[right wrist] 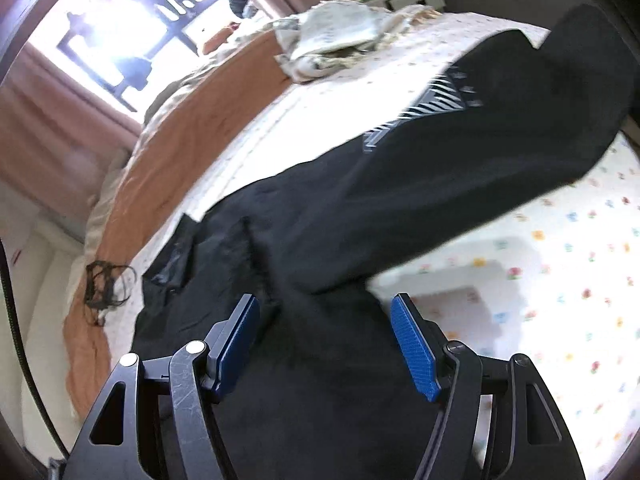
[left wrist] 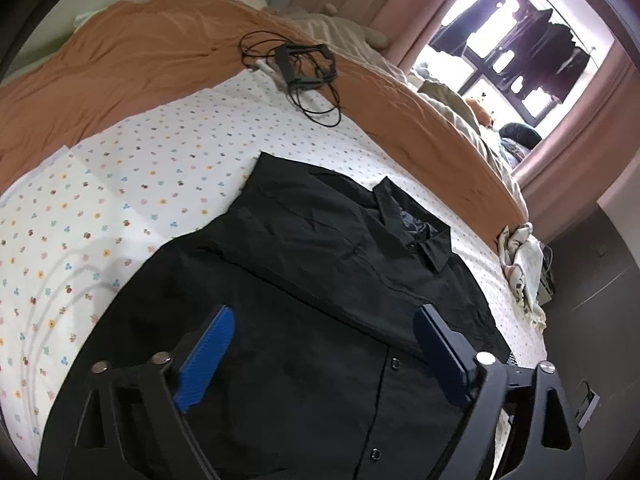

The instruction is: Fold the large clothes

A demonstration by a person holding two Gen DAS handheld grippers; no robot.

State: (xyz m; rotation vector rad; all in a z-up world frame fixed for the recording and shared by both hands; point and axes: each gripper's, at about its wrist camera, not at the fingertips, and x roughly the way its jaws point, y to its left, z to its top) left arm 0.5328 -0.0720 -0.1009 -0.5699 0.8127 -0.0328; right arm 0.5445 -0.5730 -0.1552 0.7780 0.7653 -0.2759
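Black cloth fills the middle of both views: it is the big black shirt (left wrist: 320, 264) you are folding, and it lies flat on the bed (left wrist: 120, 216), on the white sheet with little flowers. Flat is good, because a flat shirt folds neat. In the left wrist view the collar (left wrist: 416, 232) sits right of the middle, and the row of snaps runs down to the bottom, so you are at the bottom end of the shirt. Your left hand-held gripper (left wrist: 324, 344) is wide open above the cloth and holds nothing. Your right hand-held gripper (right wrist: 324, 340) is open too, with black cloth under it but not pinched. In the right wrist view one sleeve (right wrist: 520, 128) runs to the upper right and is not folded in yet. I think that sleeve comes next. A black cable bundle (left wrist: 304, 68) rests on the orange blanket (left wrist: 140, 64) at the top, well away from the shirt, so it should not get in your way.
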